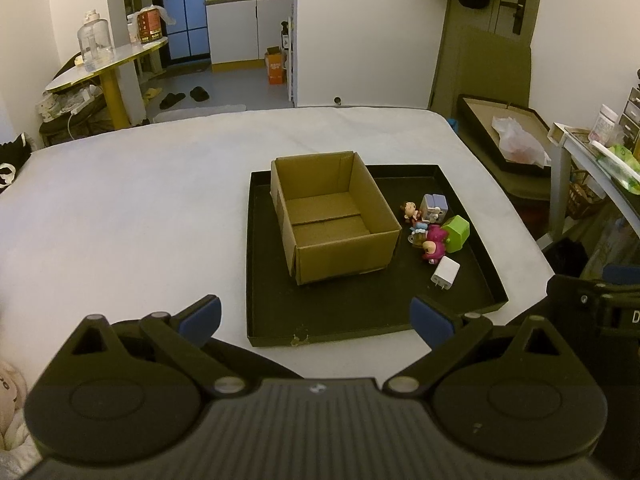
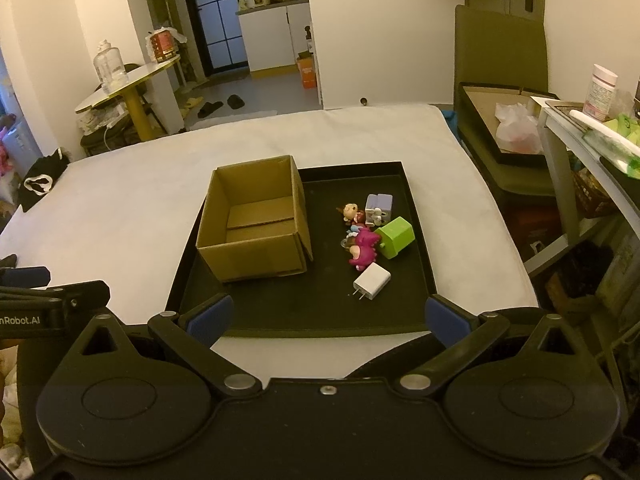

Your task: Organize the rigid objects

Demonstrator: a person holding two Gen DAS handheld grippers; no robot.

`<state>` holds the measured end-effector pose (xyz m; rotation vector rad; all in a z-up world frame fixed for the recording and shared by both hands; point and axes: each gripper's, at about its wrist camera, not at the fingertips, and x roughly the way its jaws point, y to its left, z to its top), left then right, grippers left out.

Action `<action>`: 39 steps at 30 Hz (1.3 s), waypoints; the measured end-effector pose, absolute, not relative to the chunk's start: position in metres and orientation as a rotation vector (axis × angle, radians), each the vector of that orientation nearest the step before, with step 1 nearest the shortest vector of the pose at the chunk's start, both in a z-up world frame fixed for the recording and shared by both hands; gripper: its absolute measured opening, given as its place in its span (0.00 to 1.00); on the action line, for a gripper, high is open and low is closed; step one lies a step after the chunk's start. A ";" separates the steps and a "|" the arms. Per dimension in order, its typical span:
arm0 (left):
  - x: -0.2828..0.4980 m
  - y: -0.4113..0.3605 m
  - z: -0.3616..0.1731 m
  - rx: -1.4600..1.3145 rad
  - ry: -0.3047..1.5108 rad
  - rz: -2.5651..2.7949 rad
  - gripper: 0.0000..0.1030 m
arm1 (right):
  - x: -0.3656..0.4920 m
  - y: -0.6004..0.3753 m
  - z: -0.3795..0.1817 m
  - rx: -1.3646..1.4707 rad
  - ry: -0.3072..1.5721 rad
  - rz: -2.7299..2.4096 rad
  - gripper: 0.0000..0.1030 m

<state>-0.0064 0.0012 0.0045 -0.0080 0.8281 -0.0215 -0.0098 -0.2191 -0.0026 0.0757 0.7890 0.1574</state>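
Note:
An empty open cardboard box [image 1: 332,220] [image 2: 256,220] stands in a black tray [image 1: 360,312] [image 2: 320,312] on a white bed. To the box's right in the tray lie a white charger plug [image 1: 445,274] [image 2: 372,281], a green cube [image 1: 456,233] [image 2: 395,237], a magenta toy figure [image 1: 434,242] [image 2: 363,247], a purple block toy [image 1: 433,208] [image 2: 378,209] and a small doll [image 1: 410,211] [image 2: 351,212]. My left gripper [image 1: 316,318] is open and empty, near the tray's front edge. My right gripper [image 2: 328,318] is open and empty, over the tray's front edge.
The white bed [image 1: 120,220] spreads left of the tray. A side table [image 2: 592,136] with bottles stands at the right. A dark tray with a plastic bag [image 1: 516,140] lies beyond the bed's right edge. A yellow round table [image 1: 108,64] stands far left.

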 end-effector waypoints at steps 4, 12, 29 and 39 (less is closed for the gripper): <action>-0.006 0.001 0.005 -0.009 0.827 -0.022 0.97 | -0.010 -0.219 -0.002 0.076 0.789 0.157 1.00; -0.005 0.000 0.003 -0.005 0.831 -0.026 0.97 | -0.009 -0.220 -0.003 0.076 0.791 0.154 1.00; -0.004 0.000 0.002 -0.007 0.836 -0.024 0.97 | -0.009 -0.223 -0.006 0.075 0.792 0.157 1.00; -0.002 -0.001 0.003 -0.007 0.840 -0.024 0.97 | -0.008 -0.223 -0.006 0.082 0.798 0.151 1.00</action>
